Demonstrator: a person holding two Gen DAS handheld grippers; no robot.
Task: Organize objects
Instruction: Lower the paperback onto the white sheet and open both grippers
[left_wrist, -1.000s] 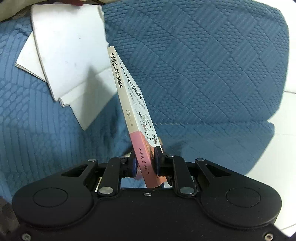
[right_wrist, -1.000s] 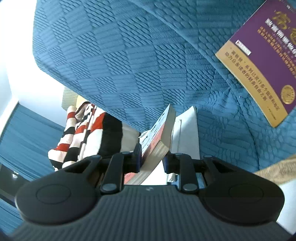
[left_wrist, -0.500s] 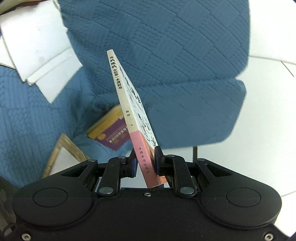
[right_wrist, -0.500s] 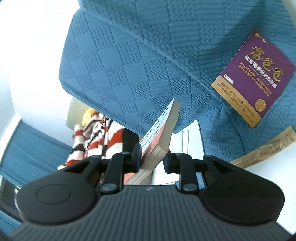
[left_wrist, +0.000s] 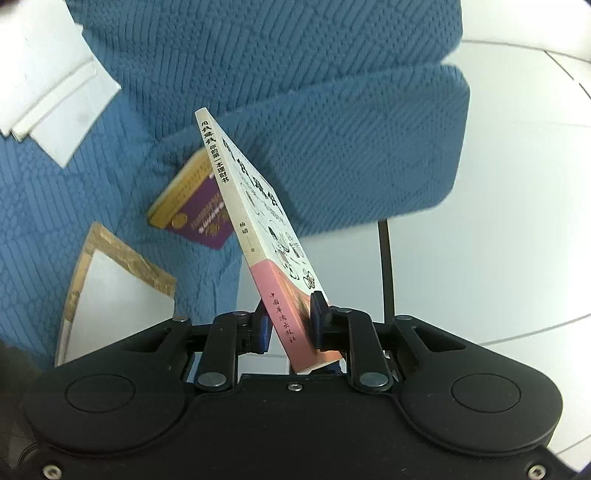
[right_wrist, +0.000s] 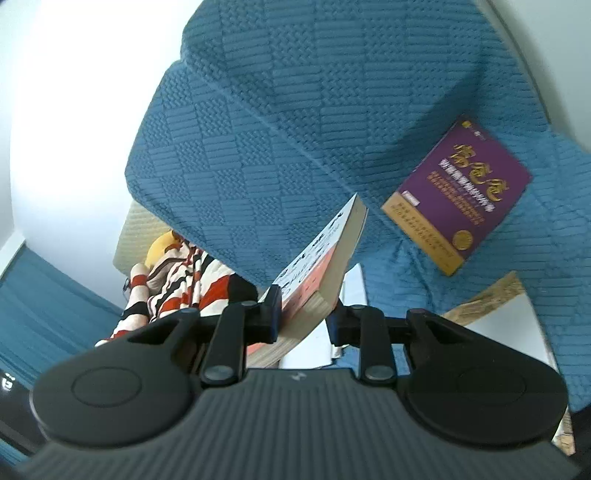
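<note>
Two grippers are clamped on one white-and-pink book (left_wrist: 258, 236): the left gripper (left_wrist: 290, 325) at its pink spine end, the right gripper (right_wrist: 304, 314) at its page edge. Its long axis runs up and forward from the fingers, above the blue sofa (left_wrist: 332, 110).

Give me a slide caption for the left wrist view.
Left claw grips a book by its spine above a blue sofa.
</note>
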